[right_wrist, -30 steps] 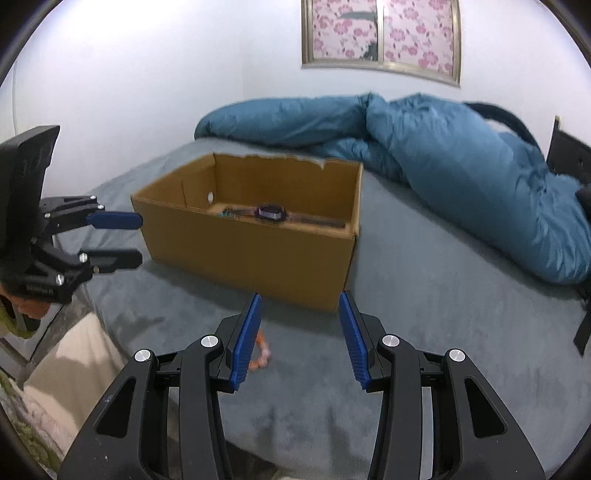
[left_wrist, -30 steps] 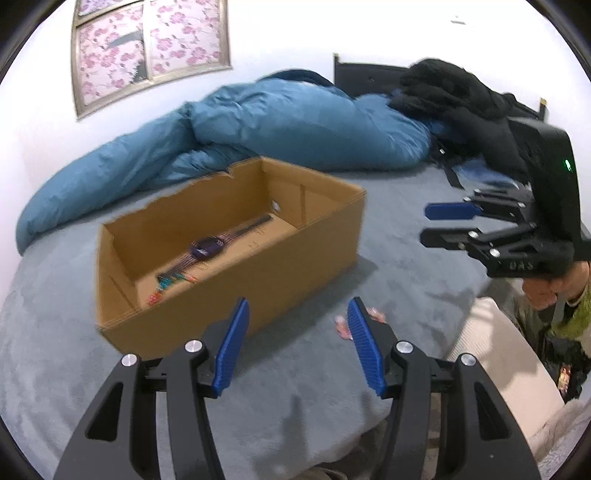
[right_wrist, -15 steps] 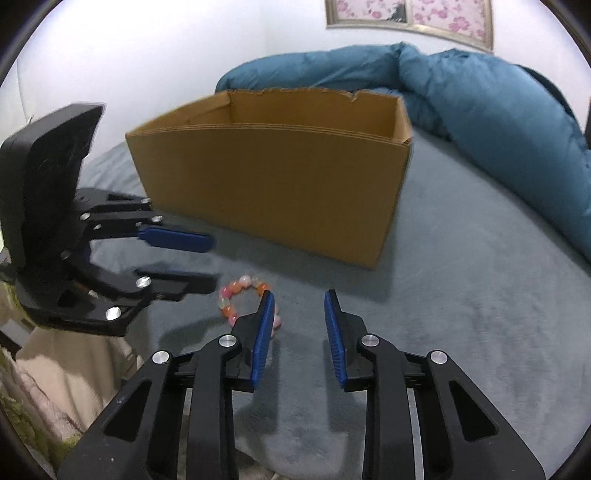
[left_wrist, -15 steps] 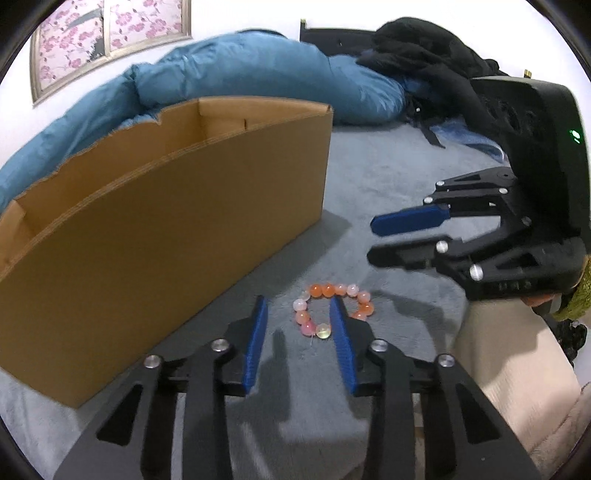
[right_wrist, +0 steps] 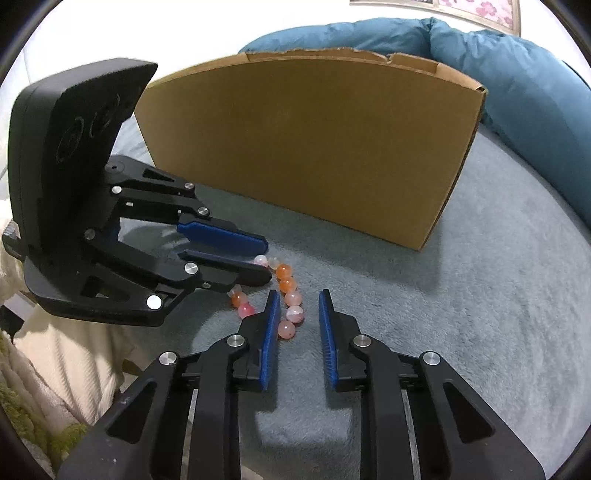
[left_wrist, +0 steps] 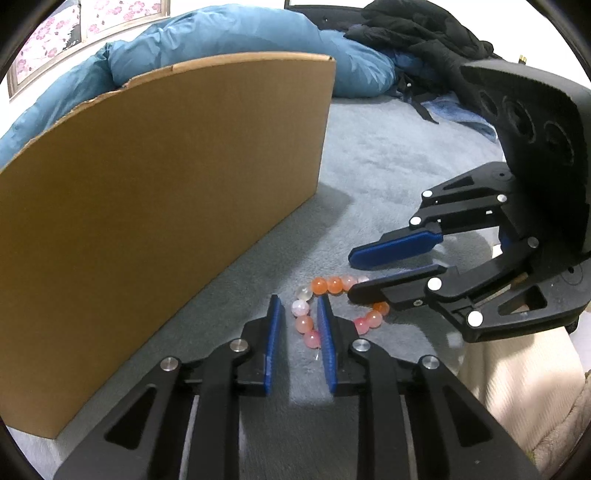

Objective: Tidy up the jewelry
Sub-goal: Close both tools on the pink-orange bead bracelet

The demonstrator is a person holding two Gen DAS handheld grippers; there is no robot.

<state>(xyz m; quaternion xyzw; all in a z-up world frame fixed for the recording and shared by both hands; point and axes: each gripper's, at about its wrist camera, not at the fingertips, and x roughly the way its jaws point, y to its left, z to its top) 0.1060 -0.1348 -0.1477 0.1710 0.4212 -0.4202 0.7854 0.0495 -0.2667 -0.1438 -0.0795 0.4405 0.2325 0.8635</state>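
A bracelet (left_wrist: 334, 284) of orange, pink and white beads lies on the grey bed cover just in front of a cardboard box (left_wrist: 166, 184). My left gripper (left_wrist: 298, 301) points down at one side of the loop. Its jaws are closing, with a few beads between them and a gap still showing at the left pad. From the other side my right gripper (right_wrist: 299, 295) straddles a run of the bracelet (right_wrist: 284, 271). Its jaws are closing too, and the right pad stands apart from the beads. Each gripper shows in the other's view, the right gripper (left_wrist: 351, 277) and the left gripper (right_wrist: 266, 262). The inside of the box (right_wrist: 314, 147) is hidden.
A blue duvet (left_wrist: 221, 33) is heaped behind the box, and black clothes (left_wrist: 424, 33) lie at the back right. Cream fabric (left_wrist: 517, 369) hangs at the bed's near edge. Grey bed cover (right_wrist: 480, 277) stretches right of the box.
Both grippers have come down close to the bed at the bracelet, and their jaws have narrowed around its beads. The box's inside has dropped out of sight.
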